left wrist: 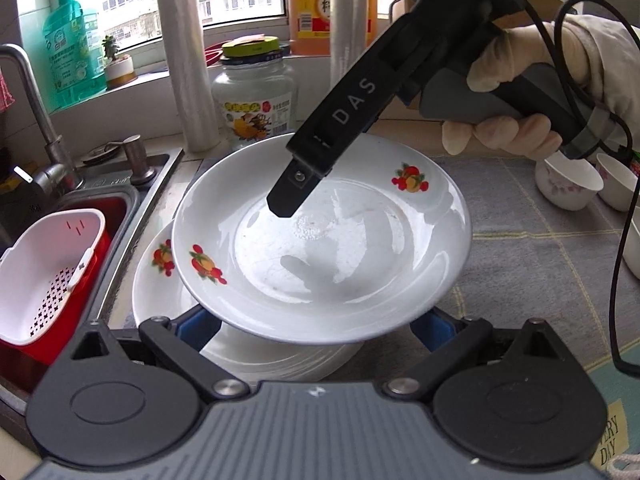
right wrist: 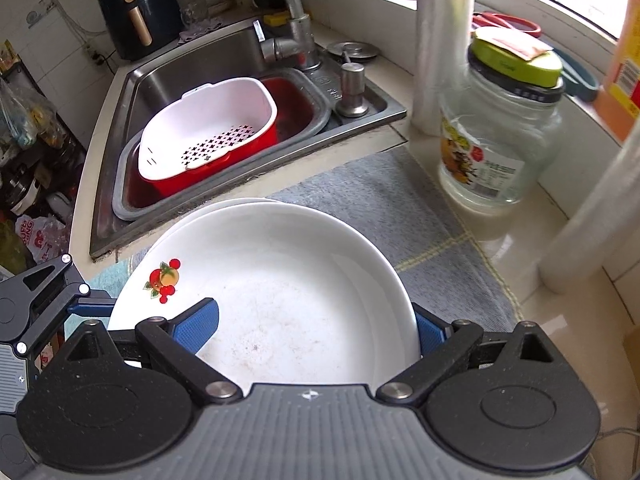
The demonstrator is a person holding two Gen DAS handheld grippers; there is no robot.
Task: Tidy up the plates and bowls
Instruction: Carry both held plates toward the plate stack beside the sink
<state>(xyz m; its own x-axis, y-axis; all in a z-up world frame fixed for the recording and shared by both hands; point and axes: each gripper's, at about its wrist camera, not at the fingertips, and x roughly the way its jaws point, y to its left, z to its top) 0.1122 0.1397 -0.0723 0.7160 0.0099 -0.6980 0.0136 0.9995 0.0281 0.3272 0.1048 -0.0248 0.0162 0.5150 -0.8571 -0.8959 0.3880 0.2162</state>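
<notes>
A white plate with fruit prints [left wrist: 320,240] hangs tilted over a second fruit-print plate [left wrist: 154,280] lying on the grey mat. It also fills the right wrist view [right wrist: 280,280]. My right gripper [right wrist: 316,328] holds this upper plate by its rim, one blue pad [right wrist: 198,328] inside the bowl of the plate and the other outside. In the left wrist view its finger [left wrist: 296,188] reaches into the plate. My left gripper [left wrist: 316,328] stands wide open under the plate's near rim, holding nothing. Small white bowls [left wrist: 568,184] stand at the right.
A sink [right wrist: 168,68] with a red-and-white strainer basket [right wrist: 208,128] lies to the left. A glass jar with a green lid [right wrist: 500,132], plastic-wrap rolls [left wrist: 188,68], an orange bottle [left wrist: 312,4] and a green soap bottle [left wrist: 72,44] stand along the window sill.
</notes>
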